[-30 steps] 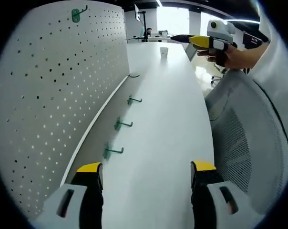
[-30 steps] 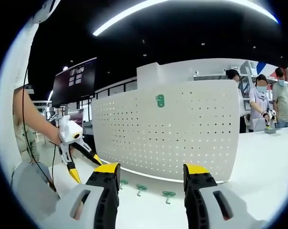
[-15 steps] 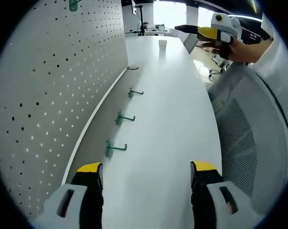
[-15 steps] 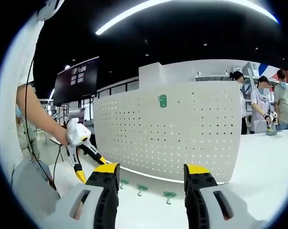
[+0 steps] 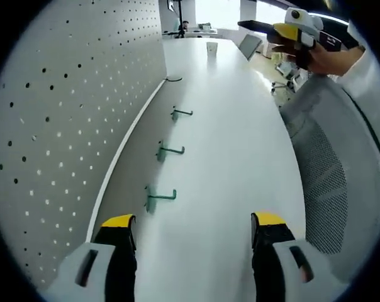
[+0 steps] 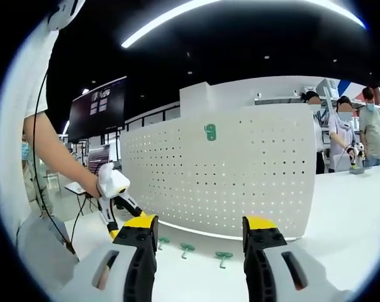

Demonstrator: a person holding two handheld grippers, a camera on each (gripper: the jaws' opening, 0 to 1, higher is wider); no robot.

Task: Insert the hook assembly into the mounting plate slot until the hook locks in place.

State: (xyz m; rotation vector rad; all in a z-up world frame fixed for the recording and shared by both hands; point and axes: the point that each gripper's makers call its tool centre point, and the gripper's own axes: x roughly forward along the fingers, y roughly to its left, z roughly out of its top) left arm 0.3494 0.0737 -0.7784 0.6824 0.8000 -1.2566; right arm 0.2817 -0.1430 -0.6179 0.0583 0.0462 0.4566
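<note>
Three green hooks (image 5: 160, 197) lay in a row on the tabletop (image 5: 228, 145), close along the foot of the pegboard (image 5: 58, 107) (the mounting plate, I think), and a fourth hook (image 6: 210, 132) already hung near its top edge. The left hand-held gripper (image 5: 193, 229) was wide open and empty, just before the nearest hook. The right hand-held gripper (image 6: 199, 233) was also open and empty. A grasp by the thin prong could let the hook turn, and its tabs would then miss the holes.

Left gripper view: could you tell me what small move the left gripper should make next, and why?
Probably ease the left gripper forward and slightly left toward the nearest green hook. Its jaws are open and empty, and that hook lies loose on the white table just ahead, beside the pegboard.
</note>
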